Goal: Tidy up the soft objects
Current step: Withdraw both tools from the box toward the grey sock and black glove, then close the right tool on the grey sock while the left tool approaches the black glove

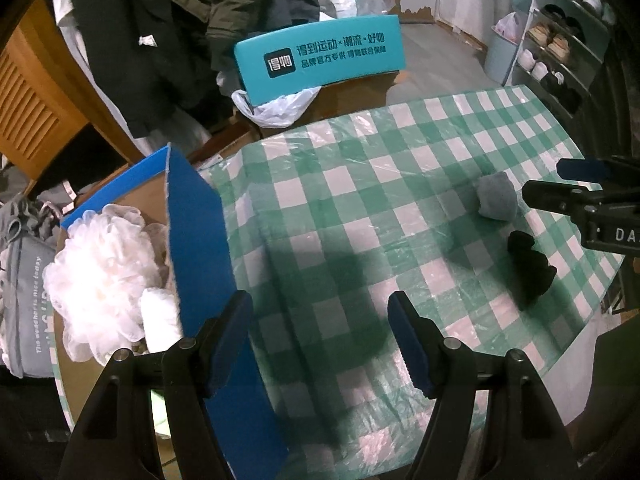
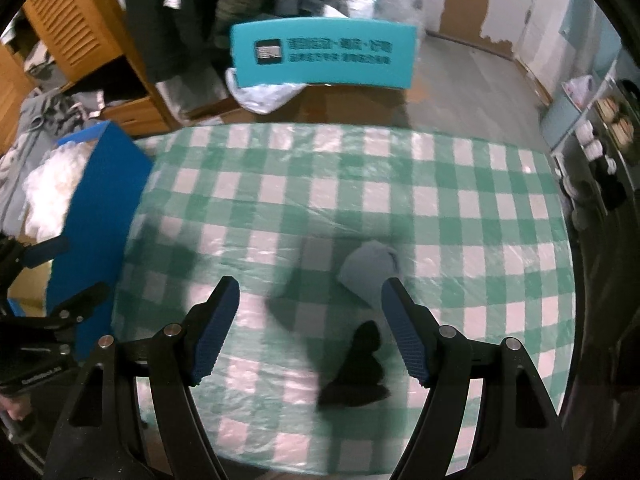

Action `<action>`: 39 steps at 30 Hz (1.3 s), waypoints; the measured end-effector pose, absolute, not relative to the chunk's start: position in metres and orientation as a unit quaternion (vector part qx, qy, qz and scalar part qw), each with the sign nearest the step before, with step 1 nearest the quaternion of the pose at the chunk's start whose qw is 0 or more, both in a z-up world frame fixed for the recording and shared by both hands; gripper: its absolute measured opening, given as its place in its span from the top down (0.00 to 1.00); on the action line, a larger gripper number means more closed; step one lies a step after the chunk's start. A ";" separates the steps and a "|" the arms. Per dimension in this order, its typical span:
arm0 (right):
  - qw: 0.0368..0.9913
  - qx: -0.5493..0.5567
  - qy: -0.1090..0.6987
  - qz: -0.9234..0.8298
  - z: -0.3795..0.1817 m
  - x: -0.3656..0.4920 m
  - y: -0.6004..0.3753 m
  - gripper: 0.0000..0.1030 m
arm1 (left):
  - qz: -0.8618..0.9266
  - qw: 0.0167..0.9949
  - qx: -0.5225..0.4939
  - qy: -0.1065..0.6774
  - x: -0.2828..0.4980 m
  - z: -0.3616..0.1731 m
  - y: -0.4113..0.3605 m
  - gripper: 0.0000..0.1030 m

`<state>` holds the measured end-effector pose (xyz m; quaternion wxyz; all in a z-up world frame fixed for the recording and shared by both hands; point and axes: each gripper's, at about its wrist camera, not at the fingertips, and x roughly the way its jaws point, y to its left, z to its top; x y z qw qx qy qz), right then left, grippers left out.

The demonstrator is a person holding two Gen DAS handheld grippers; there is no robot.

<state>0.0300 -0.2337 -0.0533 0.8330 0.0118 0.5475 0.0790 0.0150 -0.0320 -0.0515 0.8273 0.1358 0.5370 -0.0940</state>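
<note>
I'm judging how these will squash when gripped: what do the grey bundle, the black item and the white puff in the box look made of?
Grey bundle: likely knit fabric, matte, rolled like a sock. Black item: seemingly dark matte cloth, crumpled; details too dim to tell. White puff: gathered mesh netting, frilly and translucent, like a bath sponge, in the blue-walled box.

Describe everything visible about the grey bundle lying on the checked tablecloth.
The grey bundle is a small rounded lump of soft, knit-looking cloth, like a balled sock, pale blue-grey with a dark mark near its top in the right wrist view. It rests on the green-and-white checked tablecloth, toward the right side. A black bundle lies just nearer the camera, apart from it. Nothing grips it: both tongs are open and hold nothing.
</note>
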 end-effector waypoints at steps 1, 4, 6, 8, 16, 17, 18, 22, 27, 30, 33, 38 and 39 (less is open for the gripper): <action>0.831 0.012 0.551 0.074 -0.057 0.032 -0.238 0.28 | -0.094 0.826 0.136 0.539 0.017 -0.053 -0.034 0.30; 0.826 0.016 0.560 0.062 -0.067 0.039 -0.248 0.28 | -0.095 0.823 0.133 0.544 0.024 -0.058 -0.038 0.27; 0.821 0.018 0.567 0.056 -0.076 0.045 -0.253 0.28 | -0.094 0.820 0.126 0.551 0.031 -0.064 -0.041 0.27; 0.818 0.019 0.573 0.051 -0.083 0.049 -0.255 0.28 | -0.095 0.816 0.120 0.558 0.036 -0.070 -0.043 0.27; 0.797 0.028 0.602 0.047 -0.122 0.071 -0.262 0.28 | -0.092 0.805 0.109 0.575 0.056 -0.092 -0.054 0.27; 0.794 0.029 0.605 0.048 -0.126 0.073 -0.262 0.28 | -0.094 0.804 0.109 0.577 0.058 -0.094 -0.056 0.27; 0.791 0.029 0.609 0.046 -0.131 0.075 -0.263 0.28 | -0.095 0.803 0.110 0.578 0.059 -0.096 -0.057 0.27; 0.784 0.027 0.619 0.044 -0.144 0.078 -0.263 0.28 | -0.099 0.802 0.110 0.579 0.065 -0.103 -0.063 0.27; 0.778 0.021 0.626 0.040 -0.156 0.081 -0.261 0.28 | -0.103 0.795 0.108 0.588 0.071 -0.114 -0.068 0.27; 0.777 0.011 0.628 0.040 -0.162 0.084 -0.258 0.28 | -0.107 0.792 0.110 0.591 0.071 -0.120 -0.072 0.27; 0.776 -0.005 0.629 0.034 -0.166 0.085 -0.256 0.31 | -0.111 0.789 0.118 0.593 0.071 -0.125 -0.075 0.27; 0.781 -0.004 0.624 0.030 -0.166 0.083 -0.261 0.61 | -0.115 0.787 0.117 0.594 0.070 -0.126 -0.077 0.27; 0.782 0.000 0.623 0.029 -0.165 0.082 -0.263 0.64 | -0.116 0.787 0.117 0.595 0.070 -0.126 -0.078 0.27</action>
